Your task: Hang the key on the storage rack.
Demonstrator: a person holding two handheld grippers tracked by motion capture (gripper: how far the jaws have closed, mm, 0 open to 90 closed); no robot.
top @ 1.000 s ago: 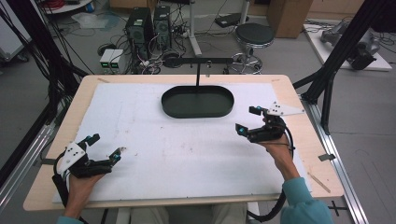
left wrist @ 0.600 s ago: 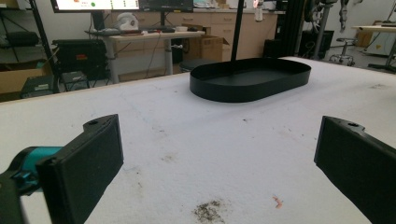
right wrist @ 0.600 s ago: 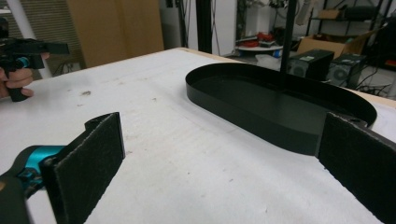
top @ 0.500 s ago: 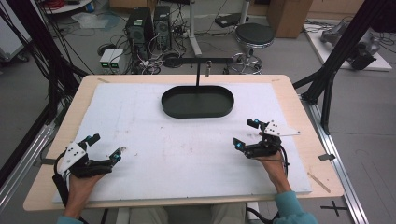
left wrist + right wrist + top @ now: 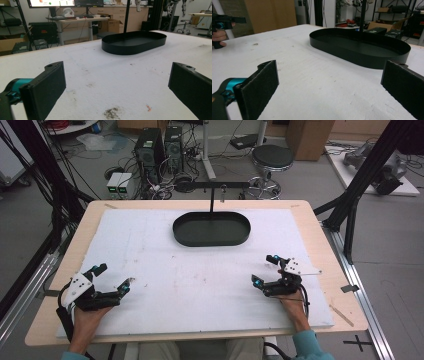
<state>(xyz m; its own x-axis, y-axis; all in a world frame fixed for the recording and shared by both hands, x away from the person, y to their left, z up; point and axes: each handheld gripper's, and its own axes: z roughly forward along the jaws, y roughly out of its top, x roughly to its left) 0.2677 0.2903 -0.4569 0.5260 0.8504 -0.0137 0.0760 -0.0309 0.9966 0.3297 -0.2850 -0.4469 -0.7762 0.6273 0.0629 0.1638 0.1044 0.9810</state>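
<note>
My left hand-held gripper sat low over the near left part of the white sheet that covered the tabletop. Its 2 jaws stood wide apart with nothing between them; in the left gripper view only bare, lightly stained sheet lay in the gap, with a dark smudge and a small orange fleck just ahead of the jaws. My left hand gripped the handle from behind, and the grey plate rode on top.

Ahead of that hand-held gripper and off to its right, well apart from it, lay a black oval tray, flat on the sheet toward the far edge. It looked empty in all 3 views. A thin black post rose just behind it.

My right hand-held gripper rested over the near right part of the sheet, held by my right hand. Its jaws were also spread wide and held nothing. From it the tray lay ahead and slightly to the left, well apart from the jaw tips. In the right gripper view my left hand showed far off at the left edge, holding its own hand-held gripper.
</note>
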